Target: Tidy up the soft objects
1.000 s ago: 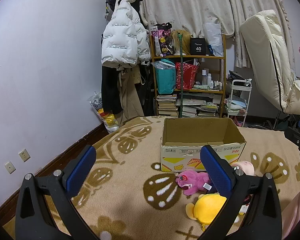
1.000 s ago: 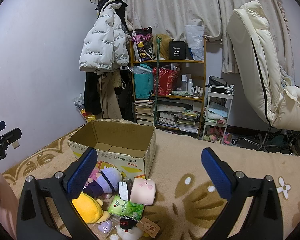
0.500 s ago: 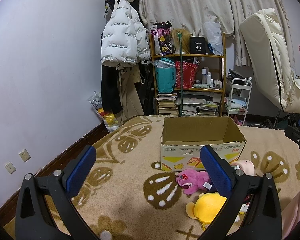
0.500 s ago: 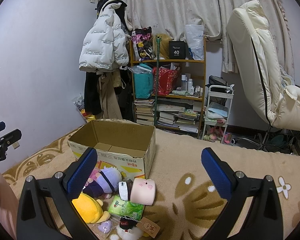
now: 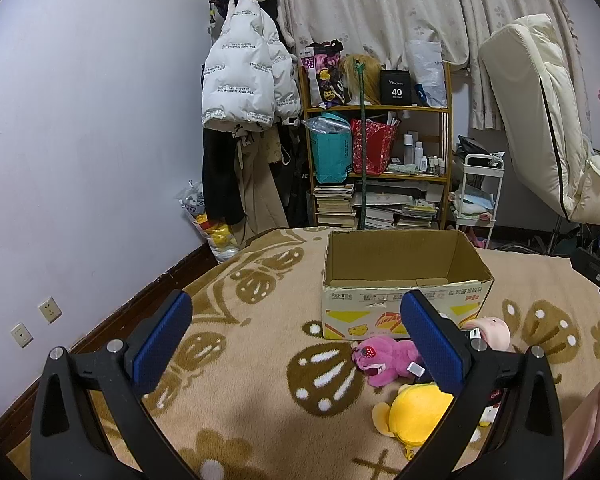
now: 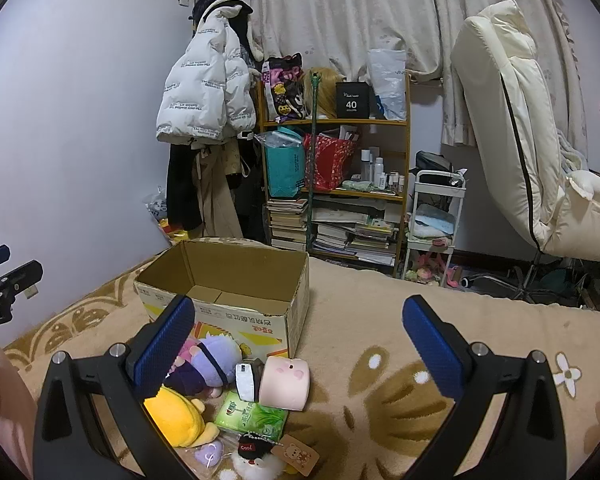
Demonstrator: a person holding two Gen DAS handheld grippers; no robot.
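An open, empty cardboard box [image 5: 404, 280] stands on the beige patterned blanket [image 5: 240, 380]; it also shows in the right wrist view [image 6: 228, 284]. Soft toys lie in front of it: a magenta plush [image 5: 384, 362], a yellow plush [image 5: 416, 410] [image 6: 176, 416], a purple plush doll [image 6: 208, 364], a pink cylinder plush [image 6: 286, 382] [image 5: 490, 330], a small white plush [image 6: 256, 458]. My left gripper [image 5: 296, 340] is open and empty, above the blanket left of the toys. My right gripper [image 6: 300, 344] is open and empty, above the toys.
A green tissue pack [image 6: 252, 416] and a small purple item [image 6: 208, 454] lie among the toys. A cluttered shelf [image 5: 376, 160], hanging coats [image 5: 248, 80], a white cart [image 5: 480, 196] and a cream recliner [image 6: 520, 140] stand behind the blanket.
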